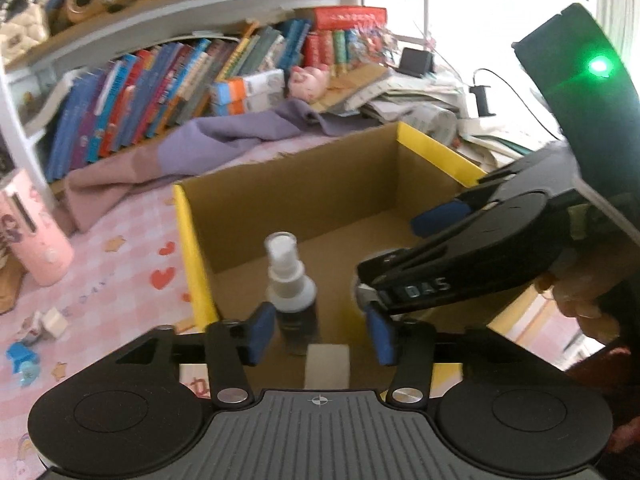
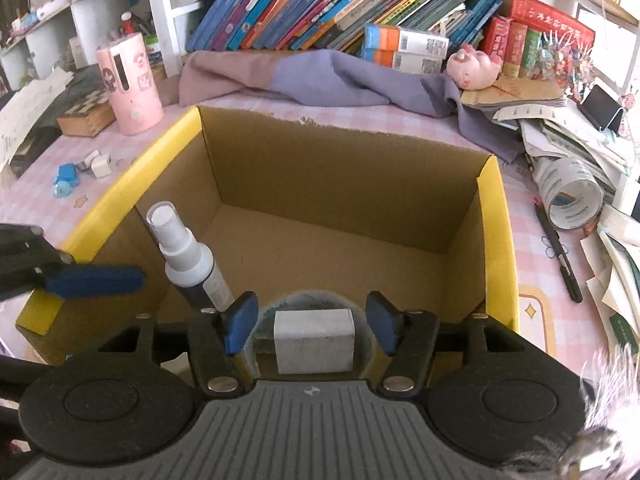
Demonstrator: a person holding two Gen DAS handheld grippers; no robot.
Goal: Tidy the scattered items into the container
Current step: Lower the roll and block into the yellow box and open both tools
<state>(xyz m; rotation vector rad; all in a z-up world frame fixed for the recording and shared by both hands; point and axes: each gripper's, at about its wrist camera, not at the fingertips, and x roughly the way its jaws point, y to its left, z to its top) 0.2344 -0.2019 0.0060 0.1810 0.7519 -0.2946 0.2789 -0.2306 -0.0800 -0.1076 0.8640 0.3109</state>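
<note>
A cardboard box with yellow rims (image 1: 188,240) (image 2: 496,216) stands on the pink checked table. A small spray bottle with a white top and dark body (image 1: 290,280) (image 2: 188,256) stands upright inside the box near its left wall. My left gripper (image 1: 320,336) is open over the box, its blue pads either side of the bottle without touching it. My right gripper (image 2: 312,322) is open over the box, above a round lidded item (image 2: 312,300) lying under it. The right gripper also shows in the left wrist view (image 1: 400,264).
A pink cylinder (image 2: 130,84), a blue toy (image 2: 66,180) and small white blocks (image 2: 98,164) lie left of the box. A purple cloth (image 2: 320,76) and books sit behind. A tape roll (image 2: 572,196), a pen (image 2: 560,248) and papers are on the right.
</note>
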